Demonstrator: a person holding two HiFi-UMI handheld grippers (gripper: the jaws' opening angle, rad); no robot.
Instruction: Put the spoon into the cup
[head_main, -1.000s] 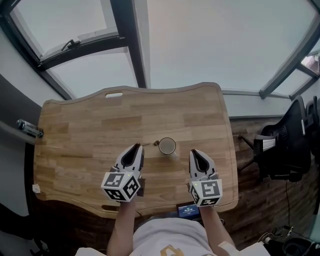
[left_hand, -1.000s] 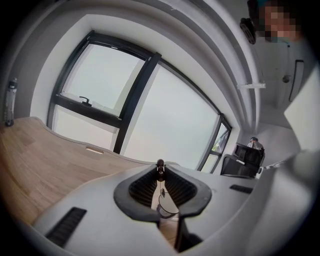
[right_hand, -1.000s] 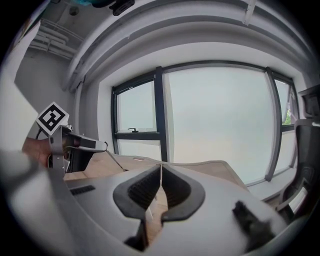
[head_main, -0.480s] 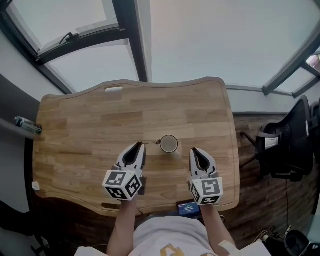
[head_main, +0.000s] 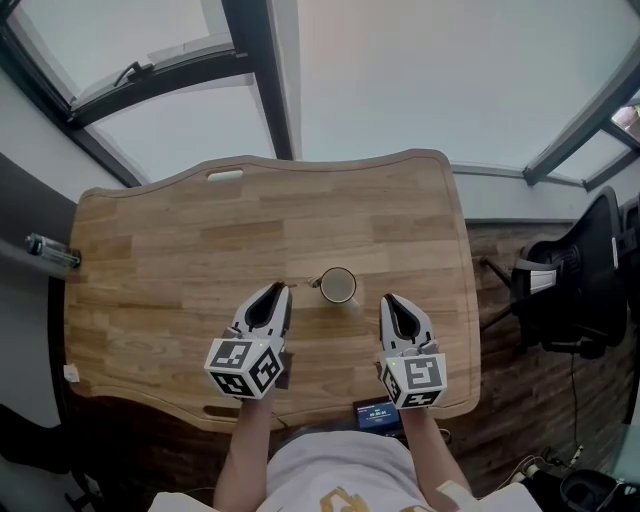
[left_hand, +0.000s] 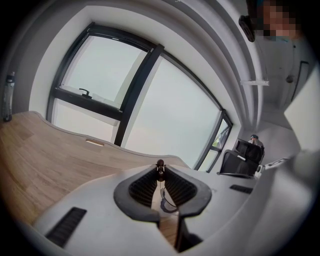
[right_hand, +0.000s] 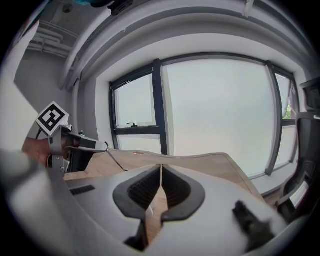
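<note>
The left tool (head_main: 277, 293) is clenching the spoon (right_hand: 115, 159) just beside the cup (head_main: 338, 287) on the desk (head_main: 170, 250). The right tool (head_main: 389, 303) is sitting pinched shut, empty. To my eye, the spoon is needing a lift over the rim before letting go.

- Wooden table (head_main: 200, 240): pale plank top with wavy edges. Slot cutout (head_main: 225, 175) at the far edge, left of centre.
- Window (head_main: 420, 70) beyond the far edge, pale glass. Dark frame bar (head_main: 255, 70) rises from the table's far side. Handle (head_main: 130, 72) on the far-left sash.
- Black office chair (head_main: 575, 270) to the right, standing on dark wood floor (head_main: 520, 400).
- Small device with lit blue screen (head_main: 378, 415) at the near edge.
- Dark cylinder (head_main: 50, 250) just off the left edge; type not legible.
</note>
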